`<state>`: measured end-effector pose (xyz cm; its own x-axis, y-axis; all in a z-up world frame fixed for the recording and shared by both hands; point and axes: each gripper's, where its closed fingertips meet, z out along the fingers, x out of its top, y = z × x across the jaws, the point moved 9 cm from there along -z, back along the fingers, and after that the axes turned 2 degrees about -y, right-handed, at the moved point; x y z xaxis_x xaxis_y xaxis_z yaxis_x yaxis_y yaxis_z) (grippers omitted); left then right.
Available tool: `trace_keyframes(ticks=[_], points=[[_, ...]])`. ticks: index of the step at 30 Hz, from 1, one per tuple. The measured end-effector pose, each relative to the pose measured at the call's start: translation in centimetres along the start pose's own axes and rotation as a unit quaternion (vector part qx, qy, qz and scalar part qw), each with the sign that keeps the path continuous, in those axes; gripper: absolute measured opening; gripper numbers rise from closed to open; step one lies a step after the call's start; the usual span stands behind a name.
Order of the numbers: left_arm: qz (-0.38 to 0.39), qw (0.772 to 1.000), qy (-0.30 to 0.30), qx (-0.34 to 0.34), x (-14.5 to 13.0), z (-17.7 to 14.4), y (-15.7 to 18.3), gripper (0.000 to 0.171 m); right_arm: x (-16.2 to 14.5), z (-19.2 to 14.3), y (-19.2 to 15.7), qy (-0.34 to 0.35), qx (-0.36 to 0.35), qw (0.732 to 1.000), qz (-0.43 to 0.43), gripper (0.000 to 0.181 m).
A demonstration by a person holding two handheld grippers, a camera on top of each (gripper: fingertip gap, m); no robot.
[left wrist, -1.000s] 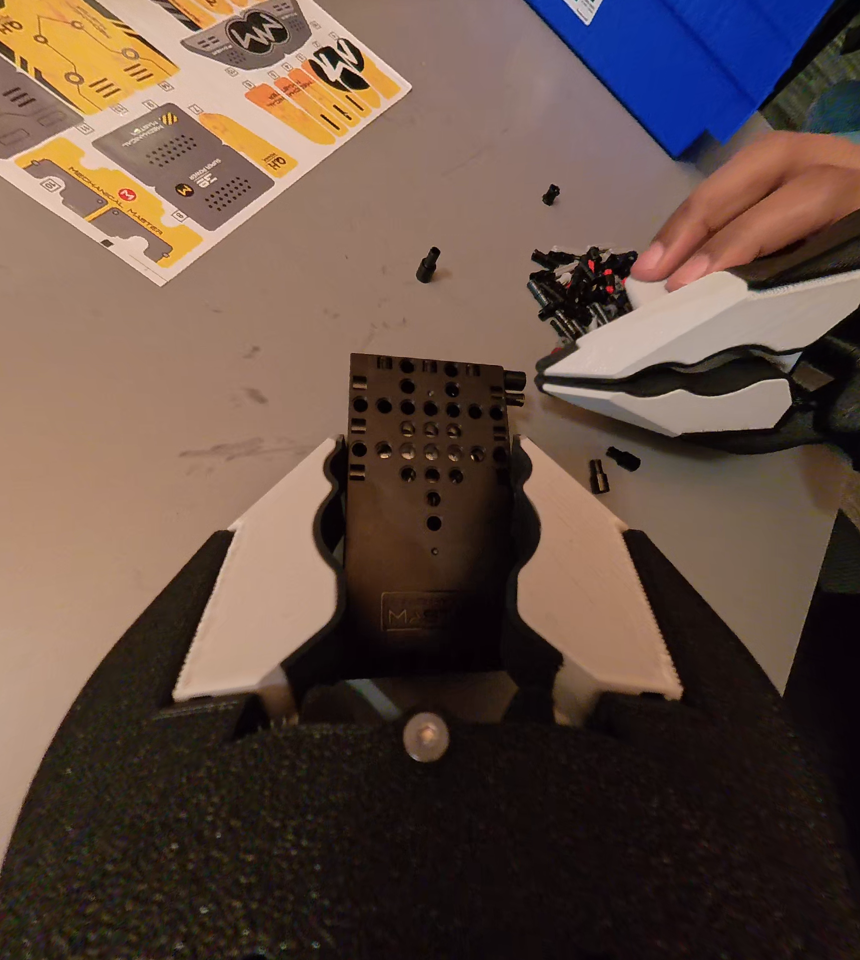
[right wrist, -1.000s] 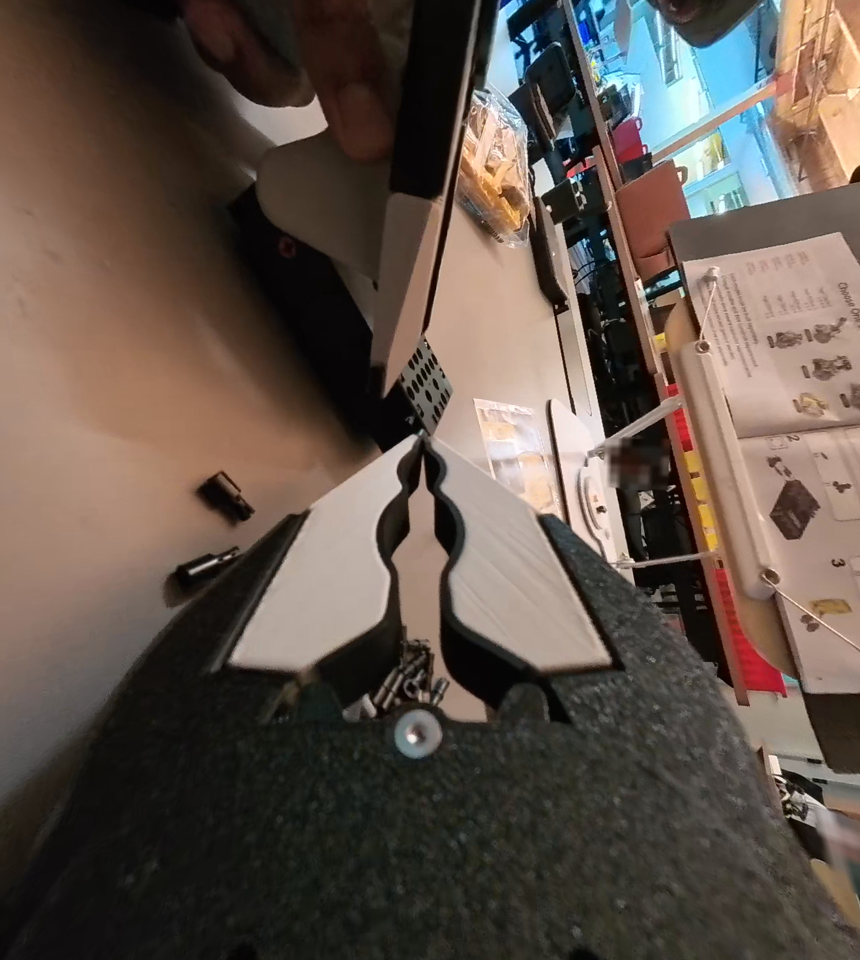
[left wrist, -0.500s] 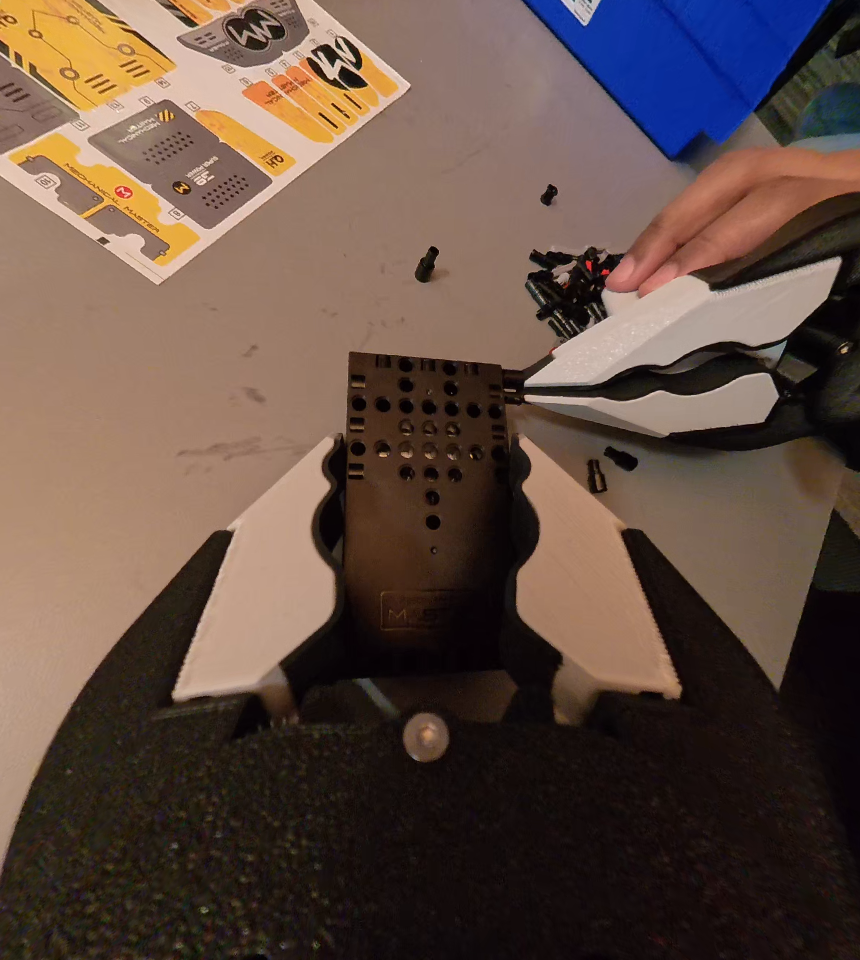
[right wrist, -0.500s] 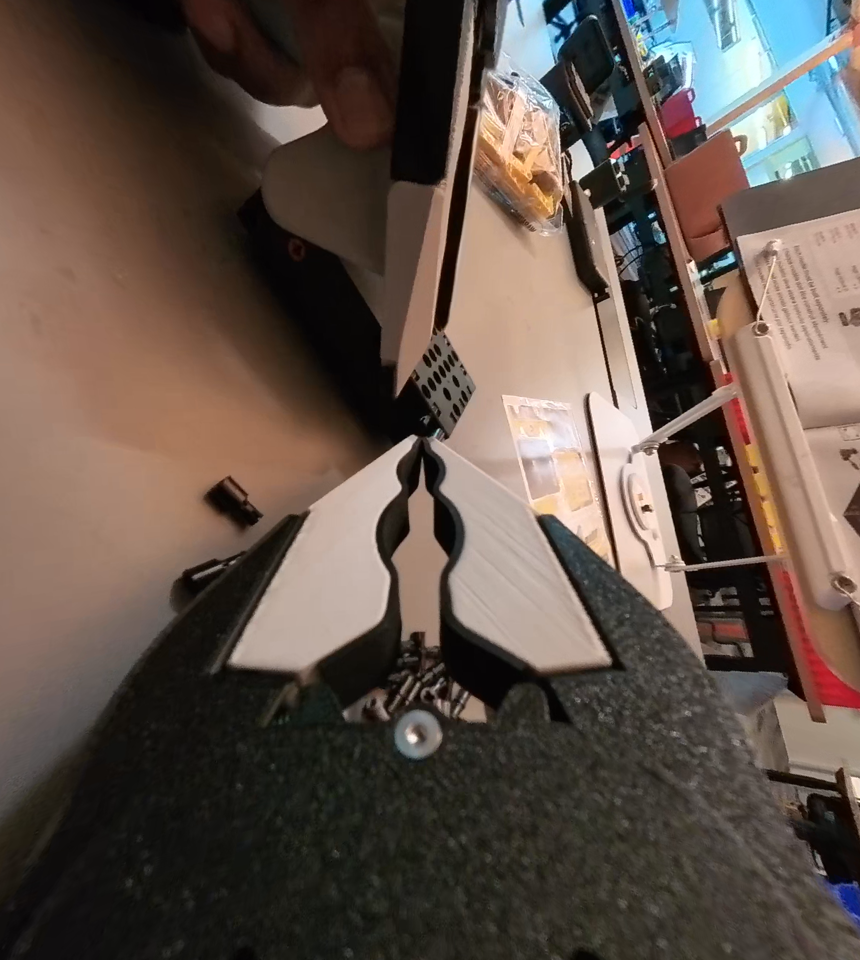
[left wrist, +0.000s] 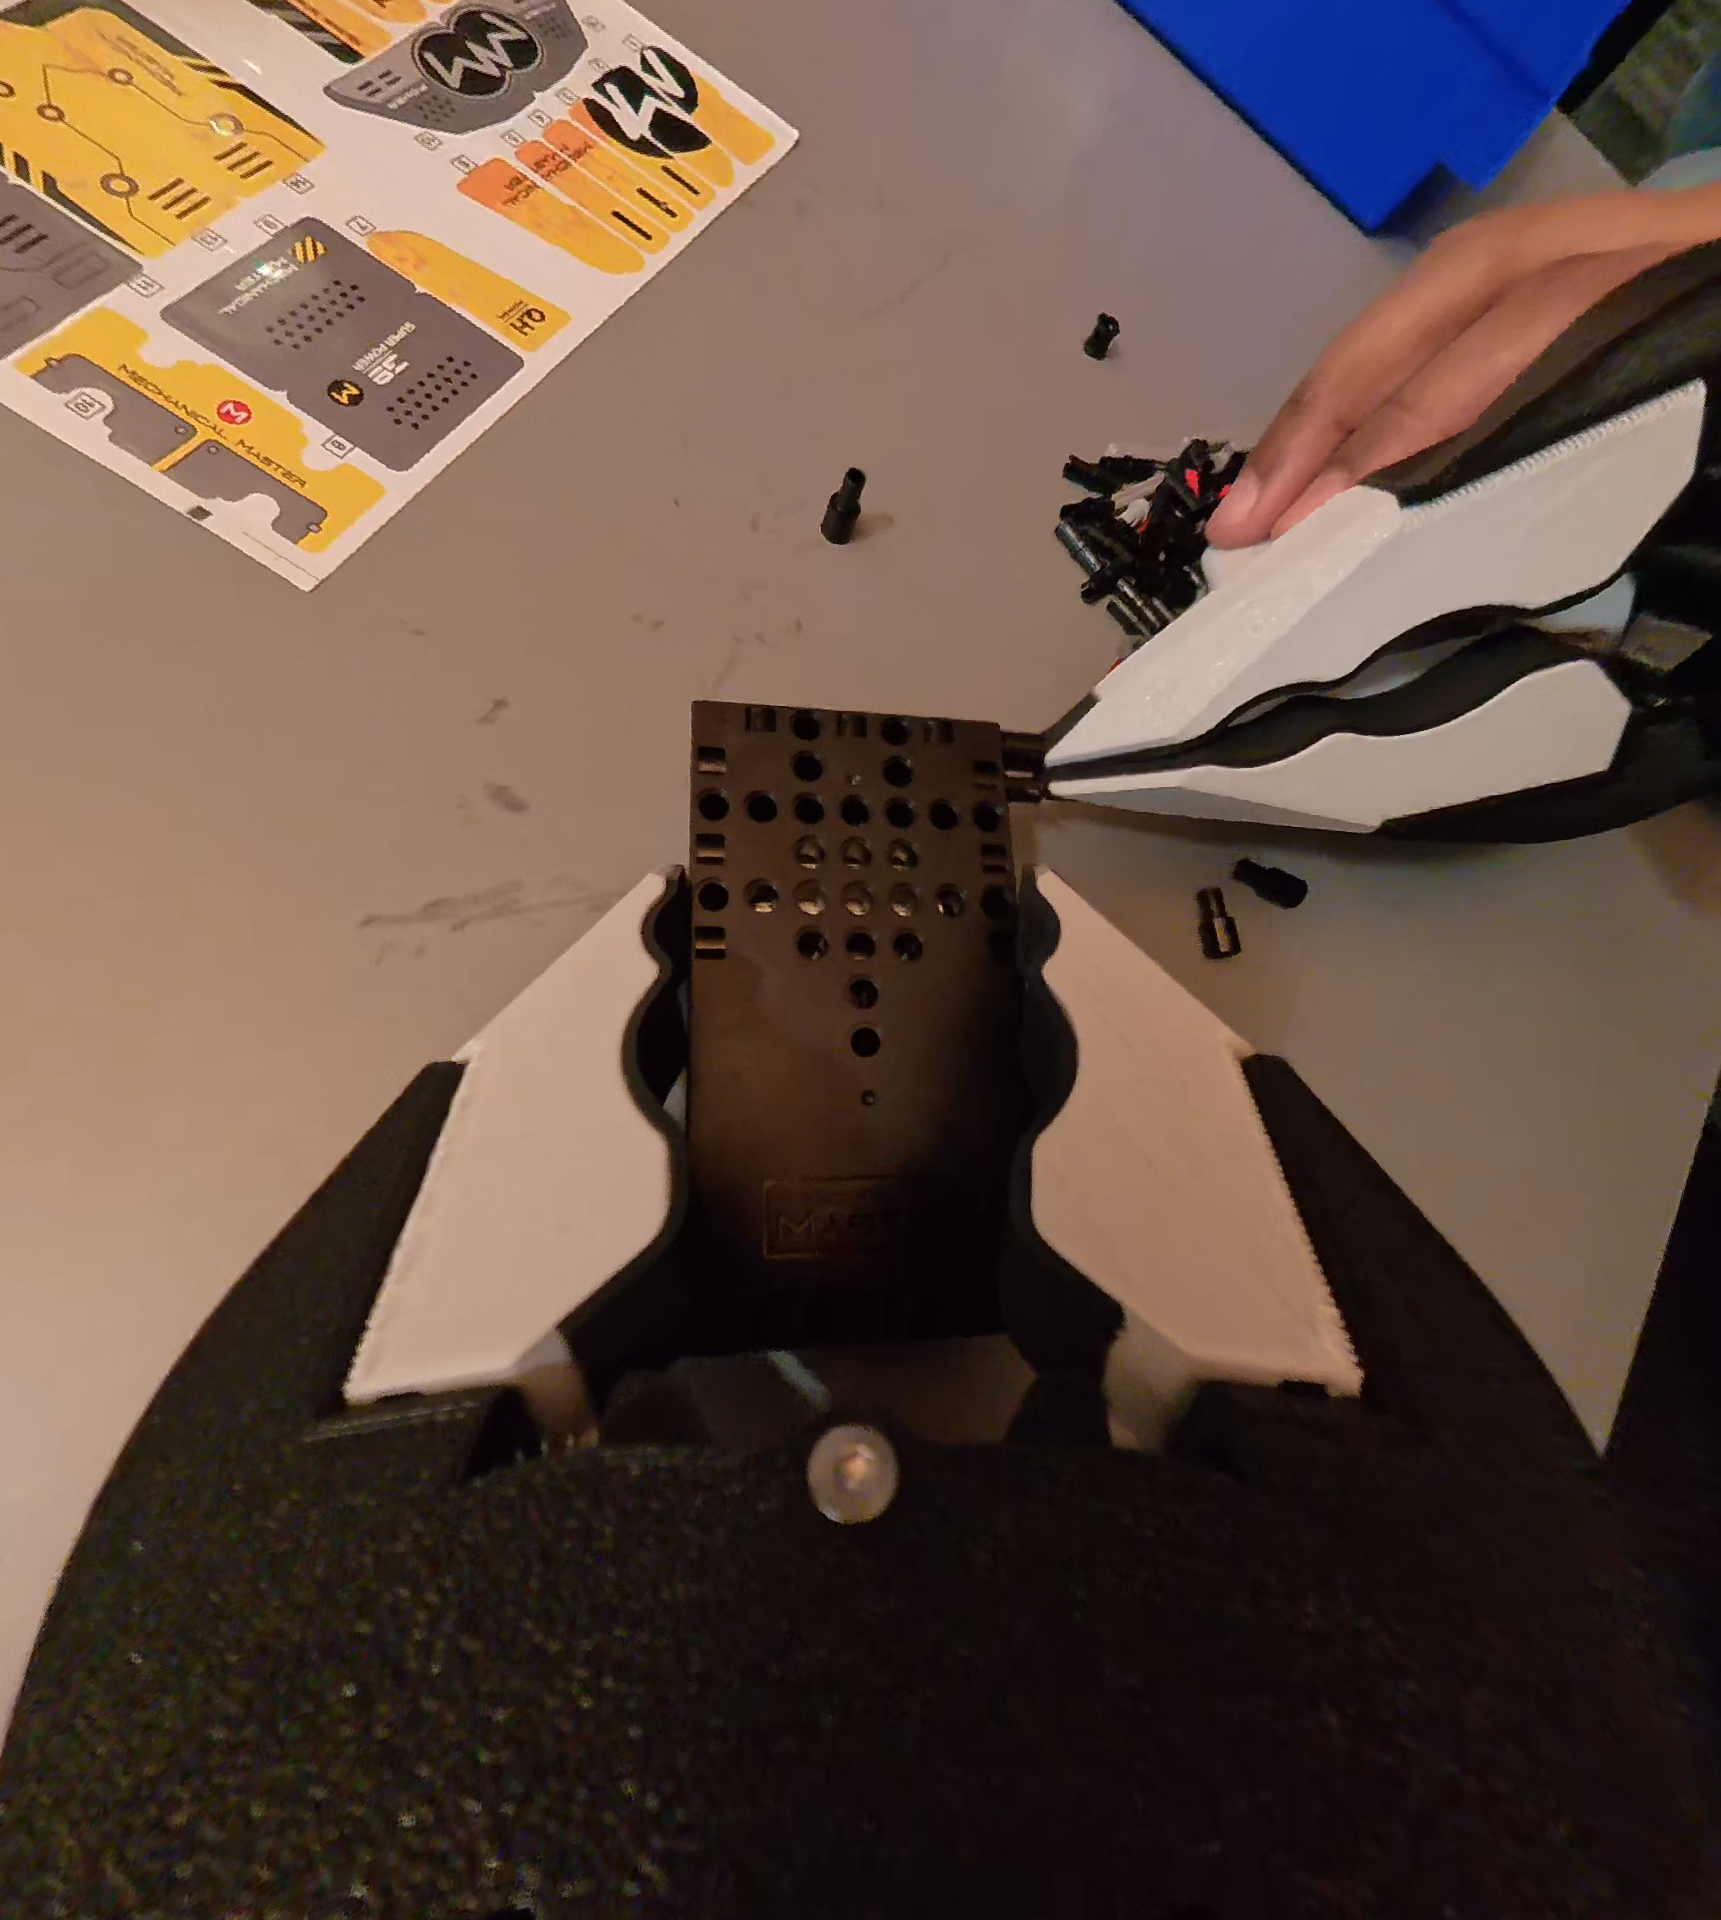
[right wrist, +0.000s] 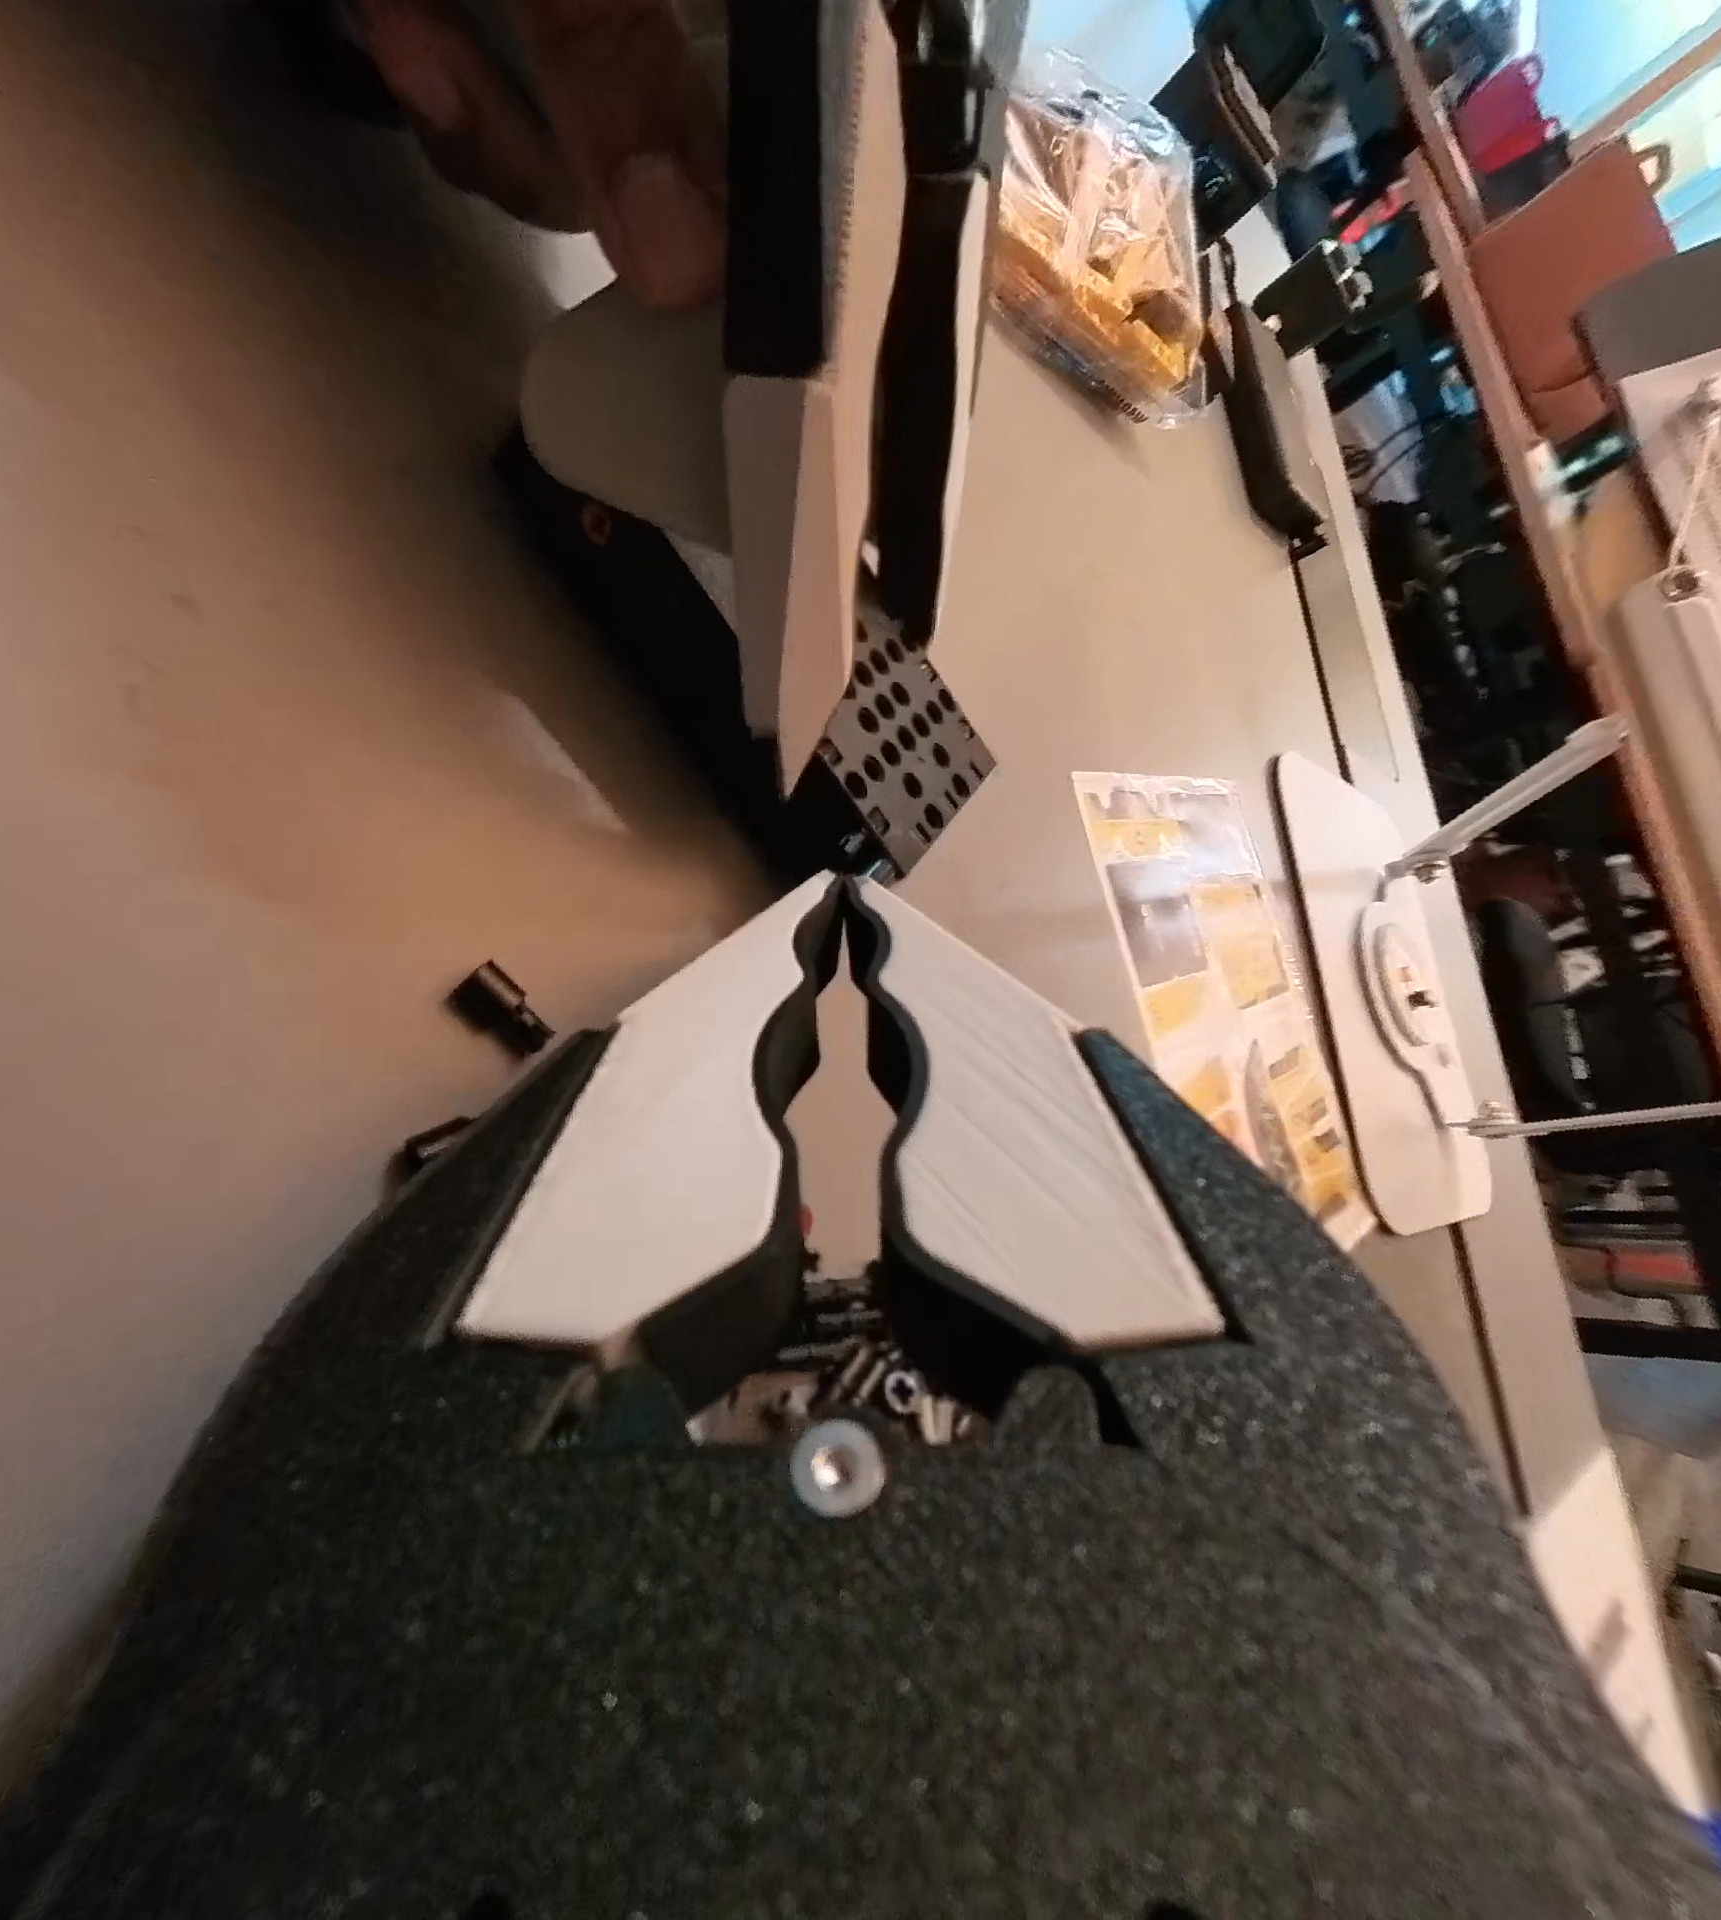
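Note:
My left gripper (left wrist: 851, 883) is shut on a black perforated block (left wrist: 851, 1091) and holds it by its two long sides just above the grey table (left wrist: 212, 935). Two short black pins (left wrist: 1017, 769) stick out of the block's right side near its far end. My right gripper (left wrist: 1048, 774) comes in from the right, shut, with its tips touching those pins. In the right wrist view its tips (right wrist: 843, 891) meet at the block's corner (right wrist: 903, 738). A person's hand (left wrist: 1458, 343) rests on the right gripper's upper finger.
A pile of black and red pins (left wrist: 1142, 520) lies behind the right gripper. Loose pins lie at the far middle (left wrist: 840, 506) and near right (left wrist: 1271, 881). A yellow and grey sticker sheet (left wrist: 316, 260) is far left, a blue box (left wrist: 1355, 83) far right. Left tips to right tips: about 4 cm.
My right gripper has moved left from a small gap until its shut tips touch the pins on the block's side. The left gripper and block have stayed still.

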<state>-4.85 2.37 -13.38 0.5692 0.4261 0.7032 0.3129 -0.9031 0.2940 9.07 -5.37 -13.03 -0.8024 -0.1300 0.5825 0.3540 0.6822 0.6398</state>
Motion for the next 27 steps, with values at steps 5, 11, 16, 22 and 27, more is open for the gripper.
trace_keyframes(ticks=[5,11,16,22,27], points=[[0.012,1.000,-0.004,0.008,0.00,0.07,0.07,0.063,-0.09,0.11,0.27,-0.002,0.024,0.999,0.025,0.000],[0.028,0.999,-0.010,0.023,0.04,0.19,0.17,0.063,-0.25,0.32,0.66,-0.006,0.053,0.998,0.045,0.000],[0.033,0.999,-0.011,0.019,0.05,0.18,0.08,0.063,-0.09,0.35,0.65,-0.012,0.051,0.999,-0.006,0.000],[0.037,0.998,-0.010,0.046,0.17,0.34,0.22,0.063,-0.19,0.58,0.51,-0.023,0.032,0.997,-0.061,0.000],[0.033,0.999,-0.009,0.036,0.19,0.34,0.14,0.063,-0.46,-0.11,-0.11,-0.015,-0.016,0.996,-0.087,0.000]])
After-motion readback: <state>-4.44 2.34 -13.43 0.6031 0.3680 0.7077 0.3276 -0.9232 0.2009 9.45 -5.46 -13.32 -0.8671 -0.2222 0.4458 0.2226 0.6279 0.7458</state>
